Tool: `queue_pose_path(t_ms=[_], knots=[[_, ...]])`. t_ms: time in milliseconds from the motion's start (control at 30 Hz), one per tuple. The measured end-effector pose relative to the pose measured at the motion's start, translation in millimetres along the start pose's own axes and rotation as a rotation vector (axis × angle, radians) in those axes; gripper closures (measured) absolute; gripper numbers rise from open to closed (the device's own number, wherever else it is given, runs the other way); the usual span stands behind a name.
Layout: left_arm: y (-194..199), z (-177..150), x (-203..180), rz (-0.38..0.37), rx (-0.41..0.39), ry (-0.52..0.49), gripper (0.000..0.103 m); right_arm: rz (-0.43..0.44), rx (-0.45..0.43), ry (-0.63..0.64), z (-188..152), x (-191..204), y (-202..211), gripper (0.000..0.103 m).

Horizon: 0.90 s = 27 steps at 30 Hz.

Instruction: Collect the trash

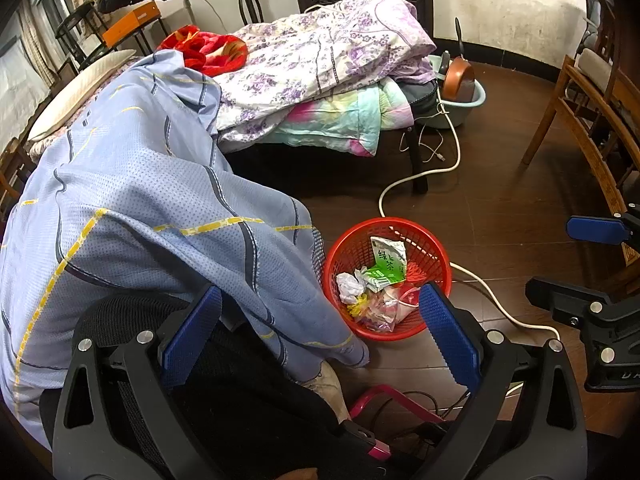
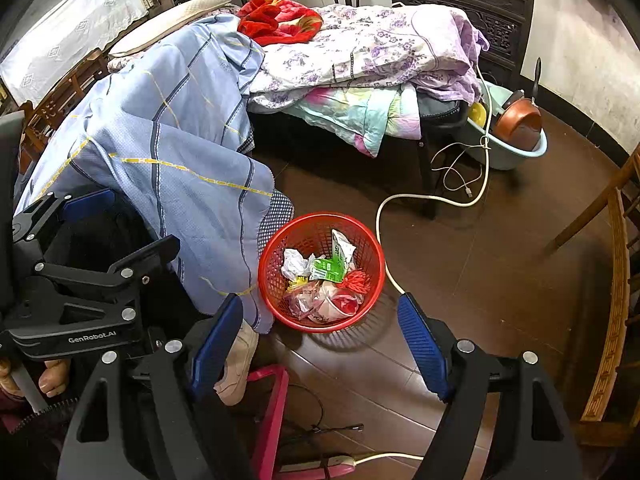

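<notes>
Both cameras ride on the handheld grippers and look steeply down along their blue fingers at the dark floor. The left wrist view has the red basket [image 1: 387, 280] just beyond its right finger, the blue sheet [image 1: 160, 208] ahead of its left finger, and the right gripper [image 1: 592, 272] at the right edge. The right wrist view centres the basket ahead, between its spread fingers, with the left gripper [image 2: 76, 240] at left. Both share the basket, the sheet, the bed [image 2: 360, 64] and the white cable [image 2: 400, 200], from close range.
</notes>
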<state>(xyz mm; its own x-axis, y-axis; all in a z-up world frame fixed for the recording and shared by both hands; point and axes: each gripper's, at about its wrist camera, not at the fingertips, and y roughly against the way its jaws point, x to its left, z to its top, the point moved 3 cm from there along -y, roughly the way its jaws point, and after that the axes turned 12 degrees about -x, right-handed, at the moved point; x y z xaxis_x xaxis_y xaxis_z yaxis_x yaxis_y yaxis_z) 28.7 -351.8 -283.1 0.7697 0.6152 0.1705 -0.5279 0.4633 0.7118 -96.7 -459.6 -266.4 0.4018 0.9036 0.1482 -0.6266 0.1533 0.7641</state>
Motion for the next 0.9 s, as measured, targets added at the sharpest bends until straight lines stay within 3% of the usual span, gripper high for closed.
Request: queue_pose_path(t_ms=[900], knots=[[-2.6,2.9,-3.0,0.002,0.006,0.006,0.008,0.004,-0.007,0.004,2.6,3.0,1.4,0.025]])
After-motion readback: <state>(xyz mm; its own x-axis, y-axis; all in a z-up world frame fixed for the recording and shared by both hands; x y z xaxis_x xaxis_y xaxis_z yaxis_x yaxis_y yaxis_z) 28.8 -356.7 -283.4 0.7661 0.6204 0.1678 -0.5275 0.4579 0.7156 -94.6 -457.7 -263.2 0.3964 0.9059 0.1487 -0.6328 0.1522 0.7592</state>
